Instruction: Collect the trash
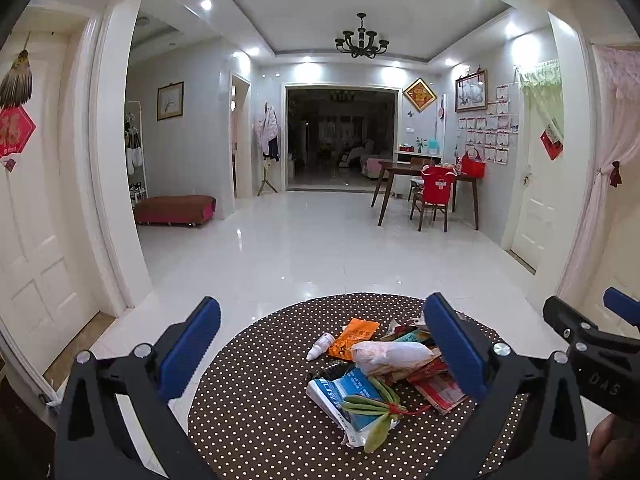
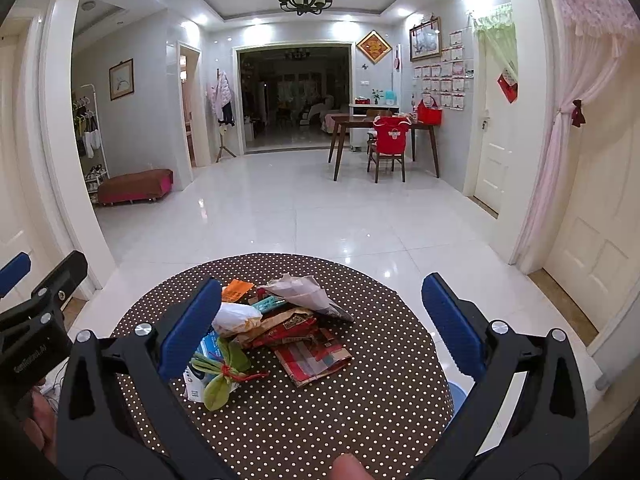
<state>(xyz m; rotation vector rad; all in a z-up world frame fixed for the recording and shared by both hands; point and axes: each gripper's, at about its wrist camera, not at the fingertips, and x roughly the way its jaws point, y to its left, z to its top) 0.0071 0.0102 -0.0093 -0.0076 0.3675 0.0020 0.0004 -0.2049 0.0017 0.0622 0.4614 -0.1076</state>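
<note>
Trash pile (image 1: 384,364) sits heaped mid-table (image 1: 260,420) on the dotted cloth: crumpled wrappers, a white bag, orange packet, small white bottle, green pods tied in red. Left claw (image 1: 320,344) gapes wide, holding nothing; right claw (image 2: 320,320) likewise, both hovering above the table.

I see bright recessed ceiling spots (image 1: 206,4) glaring off the glossy floor (image 1: 320,240); fisheye bends the doorframes, corners vignette black.
</note>
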